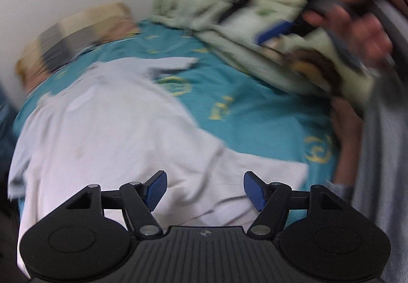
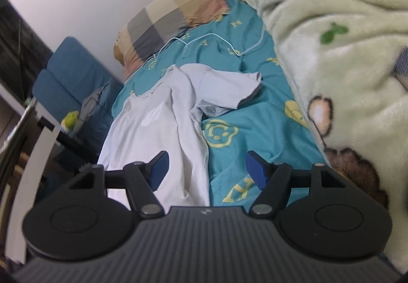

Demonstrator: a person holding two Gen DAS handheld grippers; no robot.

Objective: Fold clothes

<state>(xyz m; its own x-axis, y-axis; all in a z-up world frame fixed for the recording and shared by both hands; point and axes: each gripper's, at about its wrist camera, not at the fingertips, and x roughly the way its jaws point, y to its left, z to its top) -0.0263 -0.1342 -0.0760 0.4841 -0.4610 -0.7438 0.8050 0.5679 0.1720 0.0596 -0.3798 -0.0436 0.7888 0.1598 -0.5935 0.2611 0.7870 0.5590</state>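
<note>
A white T-shirt (image 2: pixel 163 119) lies spread and partly rumpled on a teal bed sheet (image 2: pixel 255 130), one sleeve folded over toward the right. It also shows in the left wrist view (image 1: pixel 122 130), blurred. My left gripper (image 1: pixel 205 190) is open and empty, just above the shirt's lower part. My right gripper (image 2: pixel 206 168) is open and empty, hovering over the shirt's hem edge and the sheet. The right gripper with the hand holding it shows at the top right of the left wrist view (image 1: pixel 275 30).
A checked pillow (image 2: pixel 173 20) lies at the head of the bed by the wall. A pale green fleece blanket (image 2: pixel 331 40) is heaped along the right side. A thin white cable (image 2: pixel 211 39) lies on the sheet. A blue chair (image 2: pixel 74 79) stands left of the bed.
</note>
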